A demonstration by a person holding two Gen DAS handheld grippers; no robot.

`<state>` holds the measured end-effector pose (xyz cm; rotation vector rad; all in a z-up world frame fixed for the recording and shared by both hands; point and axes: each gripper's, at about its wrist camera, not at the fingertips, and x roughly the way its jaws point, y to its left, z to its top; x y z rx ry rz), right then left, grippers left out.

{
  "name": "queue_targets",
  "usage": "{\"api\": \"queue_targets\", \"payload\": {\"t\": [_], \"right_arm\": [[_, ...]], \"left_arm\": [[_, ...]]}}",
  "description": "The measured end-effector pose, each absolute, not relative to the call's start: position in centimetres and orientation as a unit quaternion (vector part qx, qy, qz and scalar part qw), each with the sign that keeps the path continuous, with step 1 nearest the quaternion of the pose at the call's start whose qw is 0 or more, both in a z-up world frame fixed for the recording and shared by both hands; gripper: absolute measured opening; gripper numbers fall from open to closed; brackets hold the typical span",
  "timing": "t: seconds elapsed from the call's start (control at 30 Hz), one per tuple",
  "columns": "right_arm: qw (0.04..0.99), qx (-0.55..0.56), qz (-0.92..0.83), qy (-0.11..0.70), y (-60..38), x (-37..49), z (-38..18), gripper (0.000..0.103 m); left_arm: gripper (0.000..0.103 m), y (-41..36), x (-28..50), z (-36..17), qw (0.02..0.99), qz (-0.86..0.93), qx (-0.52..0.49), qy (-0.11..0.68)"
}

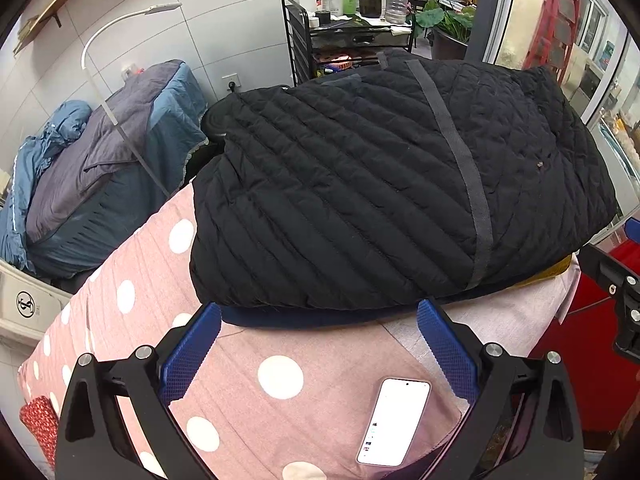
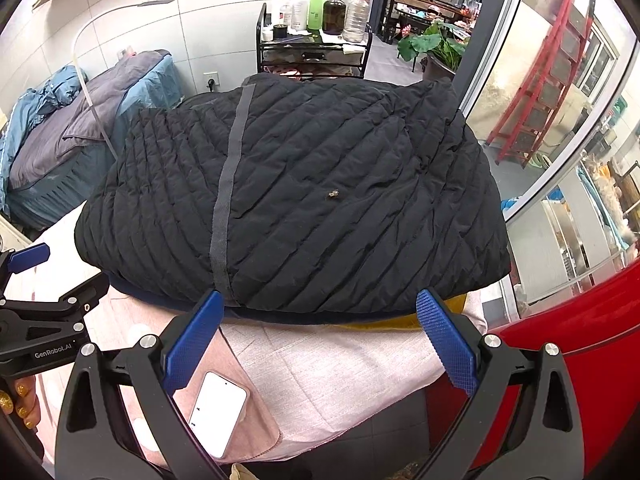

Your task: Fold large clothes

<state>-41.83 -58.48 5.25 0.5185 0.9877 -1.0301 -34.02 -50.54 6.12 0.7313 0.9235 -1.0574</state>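
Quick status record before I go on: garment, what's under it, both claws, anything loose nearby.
garment: black quilted jacket, folded into a bundle
under it: dark blue layer, mustard fabric, on pink polka-dot cover
left claw: open, empty, at near edge
right claw: open, empty
loose: white phone, screen up

Even bright daylight coming in through the glass wall at right, soft shadows lying under the black quilted coat, sharp focus throughout, strong fisheye bending and dark vignetting showing at corners.
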Motion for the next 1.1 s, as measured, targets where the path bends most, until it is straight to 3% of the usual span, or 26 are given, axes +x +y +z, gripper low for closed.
{"api": "queue_targets", "payload": {"t": [1.1], "right_arm": [[0.724, 0.233, -0.458, 0.46, -58.4, -41.2, 4.63, 0.096]], "left_arm": [[0.097, -50.75, -33.91, 5.56, 0.696, -0.476, 0.333, 0.421]]}}
